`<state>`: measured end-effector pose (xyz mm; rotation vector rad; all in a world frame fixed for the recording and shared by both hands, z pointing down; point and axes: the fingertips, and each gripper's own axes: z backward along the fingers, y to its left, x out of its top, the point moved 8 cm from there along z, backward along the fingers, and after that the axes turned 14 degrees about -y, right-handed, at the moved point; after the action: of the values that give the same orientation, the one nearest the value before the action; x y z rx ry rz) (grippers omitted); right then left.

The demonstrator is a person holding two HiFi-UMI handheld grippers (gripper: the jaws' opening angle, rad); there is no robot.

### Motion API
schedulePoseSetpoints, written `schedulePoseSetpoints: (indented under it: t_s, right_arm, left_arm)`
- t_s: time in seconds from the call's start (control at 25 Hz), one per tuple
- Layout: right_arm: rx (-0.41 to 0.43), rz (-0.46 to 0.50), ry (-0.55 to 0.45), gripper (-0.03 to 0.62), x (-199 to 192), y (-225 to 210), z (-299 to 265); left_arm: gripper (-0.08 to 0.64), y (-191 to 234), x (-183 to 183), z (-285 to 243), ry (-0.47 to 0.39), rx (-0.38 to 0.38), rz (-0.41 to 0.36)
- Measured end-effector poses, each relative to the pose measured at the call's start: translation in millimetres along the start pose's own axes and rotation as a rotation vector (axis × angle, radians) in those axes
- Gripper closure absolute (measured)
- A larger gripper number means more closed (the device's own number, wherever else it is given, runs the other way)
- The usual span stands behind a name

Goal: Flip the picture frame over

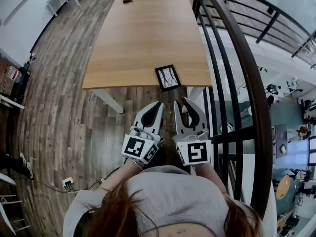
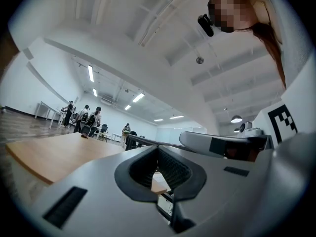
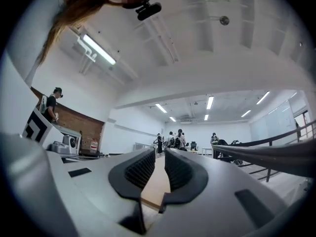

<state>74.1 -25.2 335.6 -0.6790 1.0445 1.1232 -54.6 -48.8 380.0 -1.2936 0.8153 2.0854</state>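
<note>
Status: picture frame [image 1: 168,77] lies flat on the wooden table [image 1: 143,38], right at the near edge twd its right end, maybe a hair over it, img side up (pale print w/ dark branchy lines, black border). Neither gripper touches it; both sit well back from the table, close to the person's torso. Left gripper [image 1: 158,104]: jaws clenched tip to tip, nothing between. Right gripper [image 1: 180,104]: jaws a narrow slit apart, empty, only table wood visible thru the gap. My read: w/ print facing up and both tools off it, either the flip is done or it hasn't begun; pics alone don't settle which. If not done, everything's left: reach, grab an edge, turn over, set down. View diffs: only head view shows the frame and where it sits, plus the black railing [image 1: 232,58] on the right. Left gripper [image 2: 159,169] and right gripper [image 3: 157,174] views give the pad close-ups that settle jaw state, and show ppl at the room's far end, but no frame that I can make out.
</note>
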Motion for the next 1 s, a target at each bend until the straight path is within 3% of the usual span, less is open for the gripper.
schedulePoseSetpoints:
  t_s: [0.16,0.44,0.68,1.0]
  right_arm:
    - [0.061,-0.057,0.078,0.575,17.9,7.1,80.2]
    - [0.045,-0.09,0.12,0.577,47.6,15.0,168.4]
    - [0.056,-0.08,0.088,0.577,67.0,39.7,183.1]
    - [0.02,-0.123,0.152,0.577,83.8,55.9,184.9]
  left_arm:
    - [0.555,-65.0,-0.6,48.5,-0.008,0.015,0.008]
    - [0.555,-146.9,9.6,111.1,-0.002,0.016,-0.016]
    - [0.555,-165.4,25.9,129.0,-0.031,0.001,-0.015]
    - [0.554,-177.0,49.0,138.4,-0.028,-0.012,-0.017]
